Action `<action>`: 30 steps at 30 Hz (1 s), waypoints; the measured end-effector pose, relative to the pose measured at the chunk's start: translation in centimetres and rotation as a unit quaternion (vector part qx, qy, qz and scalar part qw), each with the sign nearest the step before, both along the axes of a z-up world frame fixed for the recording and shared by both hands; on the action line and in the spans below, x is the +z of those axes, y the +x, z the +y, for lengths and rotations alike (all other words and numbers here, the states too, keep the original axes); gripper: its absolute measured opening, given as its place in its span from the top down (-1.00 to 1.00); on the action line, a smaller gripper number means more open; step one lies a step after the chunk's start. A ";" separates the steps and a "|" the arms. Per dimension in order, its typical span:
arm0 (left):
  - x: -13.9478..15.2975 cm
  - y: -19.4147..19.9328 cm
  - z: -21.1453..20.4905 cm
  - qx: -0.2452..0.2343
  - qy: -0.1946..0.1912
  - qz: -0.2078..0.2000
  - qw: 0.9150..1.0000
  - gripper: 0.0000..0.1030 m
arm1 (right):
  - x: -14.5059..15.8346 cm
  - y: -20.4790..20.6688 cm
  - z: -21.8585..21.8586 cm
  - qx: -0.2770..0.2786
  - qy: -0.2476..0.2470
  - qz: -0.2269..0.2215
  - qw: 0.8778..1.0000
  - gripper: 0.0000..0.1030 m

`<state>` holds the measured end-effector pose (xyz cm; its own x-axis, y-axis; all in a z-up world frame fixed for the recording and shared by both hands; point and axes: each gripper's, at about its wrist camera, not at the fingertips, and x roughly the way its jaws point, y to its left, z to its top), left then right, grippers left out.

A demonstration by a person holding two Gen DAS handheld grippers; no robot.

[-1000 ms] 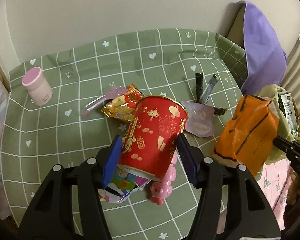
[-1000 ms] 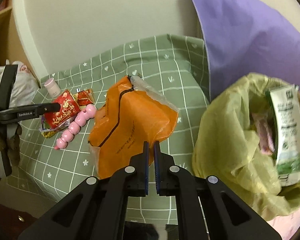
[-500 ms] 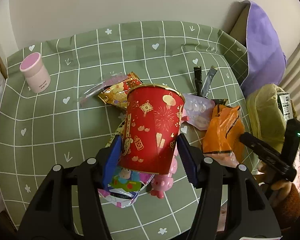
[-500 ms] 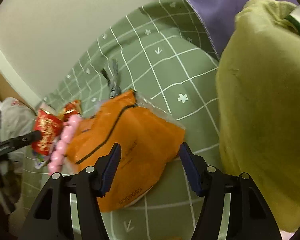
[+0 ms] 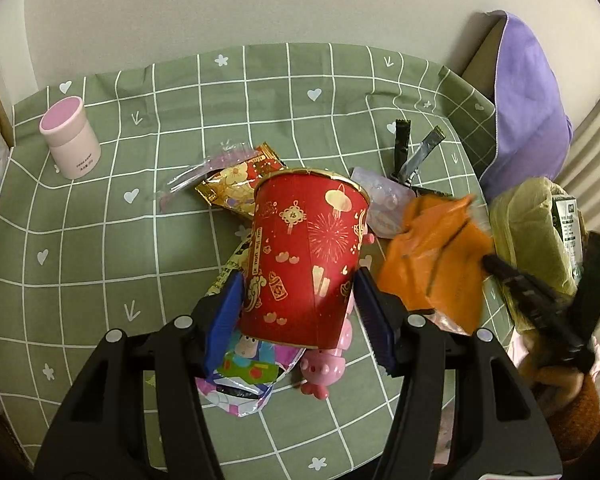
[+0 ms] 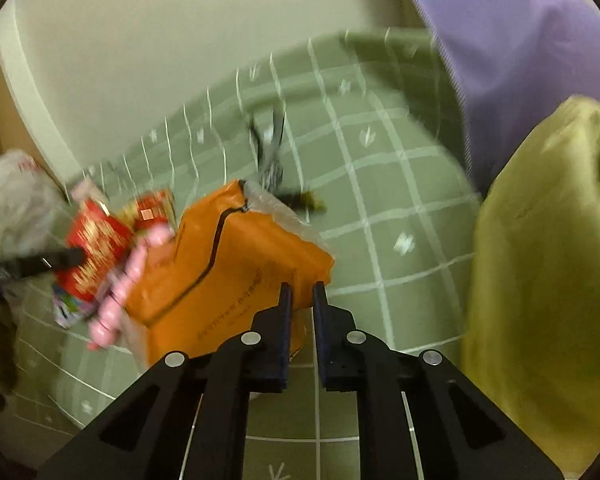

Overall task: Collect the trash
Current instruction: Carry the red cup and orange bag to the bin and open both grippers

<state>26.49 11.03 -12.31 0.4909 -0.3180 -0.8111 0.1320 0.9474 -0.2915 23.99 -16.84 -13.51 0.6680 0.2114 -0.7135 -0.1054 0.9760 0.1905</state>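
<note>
The left tongs are clamped on the red paper cup, above a pink toy. At three o'clock, the right tongs are closing on the orange bag's edge. A pink jar stands at ten o'clock on the bench.

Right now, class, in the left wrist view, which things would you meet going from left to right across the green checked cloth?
Pink cylindrical lidded jar → gold and red foil snack wrapper → red paper cup with gold festive print → crumpled orange plastic bag → olive-green trash bag.
</note>
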 end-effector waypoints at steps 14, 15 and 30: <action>7.9 0.1 -2.3 -0.019 -0.050 -0.107 0.993 -0.01 | 12.8 -5.9 -5.9 -0.078 -0.024 -0.142 0.987 0.79; 9.1 0.2 -3.2 -0.032 -0.057 -0.120 0.991 -0.01 | 13.5 -6.5 -6.3 -0.085 -0.035 -0.150 0.985 0.79; 14.4 0.3 -28.1 -0.356 -0.140 -0.121 0.916 -0.02 | 15.6 -11.7 -18.2 -0.228 -0.083 -0.124 0.962 0.78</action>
<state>26.83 -17.06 2.09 0.2316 -0.8067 -0.5436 0.7803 0.4878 -0.3914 12.30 -35.07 2.06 0.8188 -0.2470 -0.5183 0.3185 0.9465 0.0519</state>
